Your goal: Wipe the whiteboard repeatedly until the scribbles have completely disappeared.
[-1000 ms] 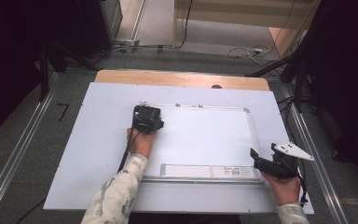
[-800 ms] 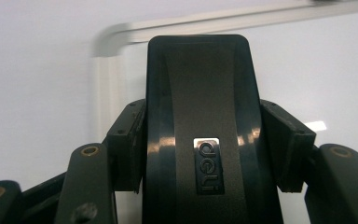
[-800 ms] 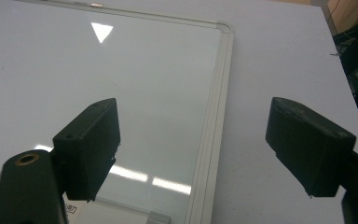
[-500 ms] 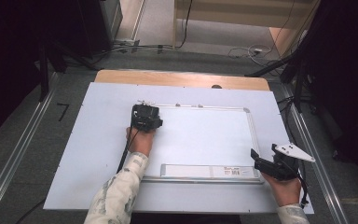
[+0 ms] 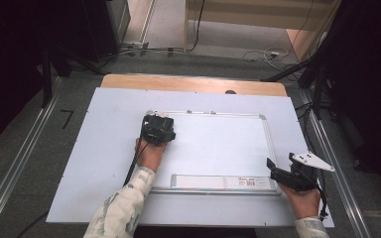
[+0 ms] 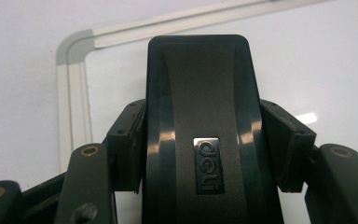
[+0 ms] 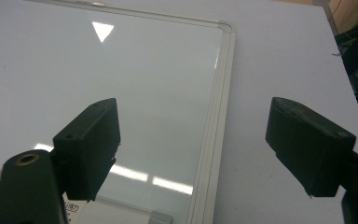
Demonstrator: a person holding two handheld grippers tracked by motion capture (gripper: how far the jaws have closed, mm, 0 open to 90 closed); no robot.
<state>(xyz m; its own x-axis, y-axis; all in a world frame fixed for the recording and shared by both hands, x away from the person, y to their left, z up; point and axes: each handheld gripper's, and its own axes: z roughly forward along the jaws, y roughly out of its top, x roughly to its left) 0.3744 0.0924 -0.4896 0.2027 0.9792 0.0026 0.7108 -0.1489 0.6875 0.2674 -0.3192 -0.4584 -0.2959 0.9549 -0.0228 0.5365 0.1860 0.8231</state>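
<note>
— Where's the eraser (image 6: 196,121)?

— Pinched between the left gripper (image 6: 200,140)'s pads, one on each long side — down on the whiteboard (image 5: 218,144), near its far left corner.

— Any writing?

— "deli" on a small badge on its back.

— The right gripper (image 7: 193,149)?

— Jaws spread wide, empty, over the board's right frame.
</note>
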